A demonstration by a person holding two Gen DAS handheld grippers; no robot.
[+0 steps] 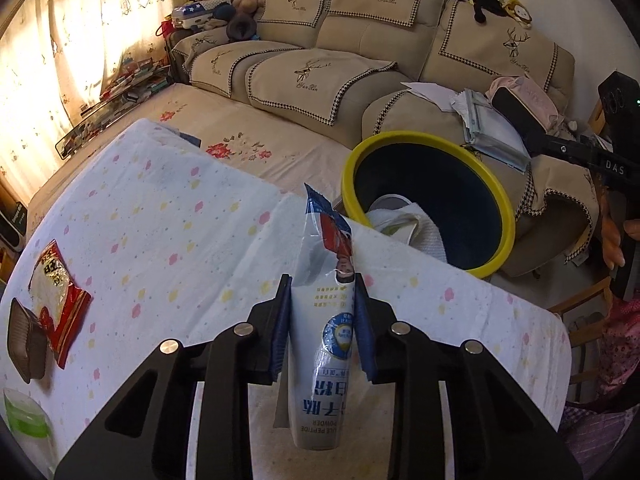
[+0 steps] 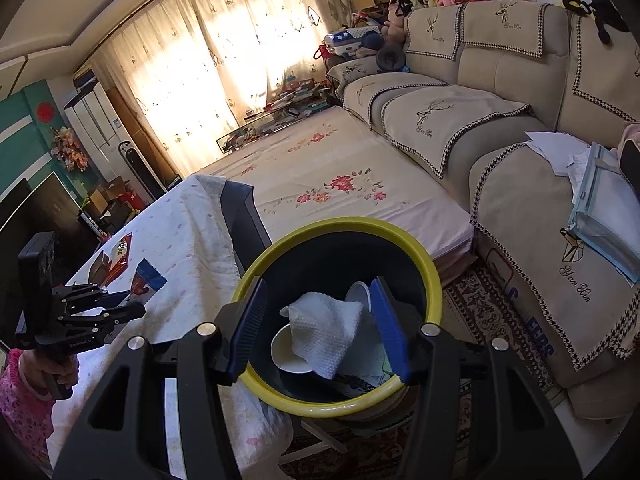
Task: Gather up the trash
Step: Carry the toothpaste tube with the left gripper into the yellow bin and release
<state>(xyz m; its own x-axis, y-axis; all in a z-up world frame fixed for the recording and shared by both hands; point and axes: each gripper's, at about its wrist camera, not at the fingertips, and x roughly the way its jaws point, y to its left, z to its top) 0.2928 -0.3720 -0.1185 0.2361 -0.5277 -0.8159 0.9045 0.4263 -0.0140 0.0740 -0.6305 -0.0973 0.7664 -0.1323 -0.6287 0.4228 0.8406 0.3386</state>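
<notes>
My left gripper [image 1: 322, 284] is shut on a white and blue powder packet [image 1: 332, 312], held above the table near its far edge. The packet also shows in the right wrist view [image 2: 148, 280], held by the left gripper [image 2: 132, 300]. The yellow-rimmed dark bin [image 1: 428, 200] stands just beyond the table edge, ahead and to the right of the packet. My right gripper [image 2: 320, 320] is open and empty, hovering over the bin [image 2: 340, 400], which holds a white cloth [image 2: 324, 332] and paper cups [image 2: 286, 352].
A red snack wrapper [image 1: 56, 300], a brown plastic tray [image 1: 26, 344] and a green-and-clear bag [image 1: 24, 420] lie on the table's left side. The spotted tablecloth [image 1: 180, 220] covers the table. A beige sofa [image 1: 360, 72] and a flowered mattress [image 2: 340, 168] lie beyond.
</notes>
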